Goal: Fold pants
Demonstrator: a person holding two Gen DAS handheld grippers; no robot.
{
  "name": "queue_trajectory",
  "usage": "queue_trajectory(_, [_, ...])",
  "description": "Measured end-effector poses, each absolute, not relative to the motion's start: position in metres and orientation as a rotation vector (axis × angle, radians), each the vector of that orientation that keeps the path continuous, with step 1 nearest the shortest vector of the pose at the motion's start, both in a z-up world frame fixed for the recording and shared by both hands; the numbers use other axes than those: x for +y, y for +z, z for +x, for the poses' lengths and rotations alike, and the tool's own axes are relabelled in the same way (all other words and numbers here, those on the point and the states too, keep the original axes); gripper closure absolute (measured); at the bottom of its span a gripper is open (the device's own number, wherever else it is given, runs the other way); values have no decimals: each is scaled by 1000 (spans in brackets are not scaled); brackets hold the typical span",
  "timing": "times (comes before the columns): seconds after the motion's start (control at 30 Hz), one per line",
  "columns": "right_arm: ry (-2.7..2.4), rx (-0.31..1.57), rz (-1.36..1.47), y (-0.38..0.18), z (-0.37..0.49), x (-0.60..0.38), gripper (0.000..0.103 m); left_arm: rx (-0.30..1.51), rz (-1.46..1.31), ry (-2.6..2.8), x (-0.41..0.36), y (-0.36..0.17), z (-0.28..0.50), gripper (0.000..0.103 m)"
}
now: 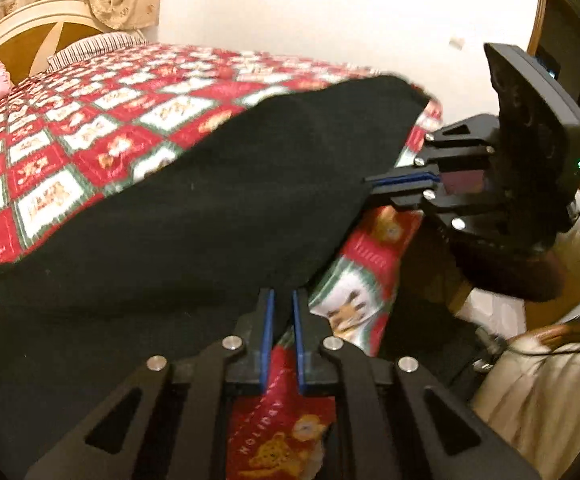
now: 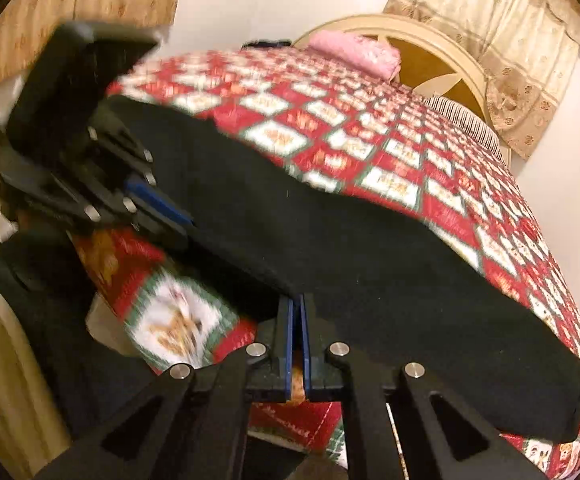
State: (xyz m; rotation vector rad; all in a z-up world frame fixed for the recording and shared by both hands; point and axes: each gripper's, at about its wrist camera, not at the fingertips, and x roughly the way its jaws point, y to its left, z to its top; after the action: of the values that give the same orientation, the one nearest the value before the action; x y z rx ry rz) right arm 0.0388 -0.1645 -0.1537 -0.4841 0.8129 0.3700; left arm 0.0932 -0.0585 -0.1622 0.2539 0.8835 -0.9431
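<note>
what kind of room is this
Most likely a bedroom: a bed with a red holiday-print quilt, a cream curved headboard with a striped pillow beside it, and floral curtains behind.

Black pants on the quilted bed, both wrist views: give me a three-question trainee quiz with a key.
1. True or false: the black pants lie on a red, white and green patterned quilt.
2. Which edge of the pants do both grippers meet? A) the edge nearest the headboard B) the edge nearest the cameras, at the side of the bed C) neither.
3. Fill in: the folded item near the headboard is coloured ____.

Key: 1 true. 2 B: the left gripper and the right gripper are both closed on that near edge. 3 pink.
</note>
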Motion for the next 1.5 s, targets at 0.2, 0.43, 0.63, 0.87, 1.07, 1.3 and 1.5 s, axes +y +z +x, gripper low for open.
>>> queue_trajectory(0.2, [360,854,-406,-166,49,-177,75,839,164,-932,-46,-146,95,92])
queue_trajectory(0.43, [193,784,-184,-119,44,-268,49,780,144,-784,-21,-141,116,54])
queue_trajectory(0.63, [-208,689,110,-77,47,-424,49,841,124,-718,-2,-167,124,54])
queue_trajectory(0.87, [-166,795,506,-98,85,-521,57,829,137,-710,-5,-167,125,50])
queue_trajectory(1.07, [-156,731,410,-88,100,-511,100,825,153,-715,-5,-168,122,48])
queue_trajectory(1.3, [-277,788,308,-116,109,-526,91,805,168,-718,-8,-168,117,42])
queue_trajectory(1.5, [-312,725,332,-105,76,-532,69,785,173,-695,5,-166,110,42])
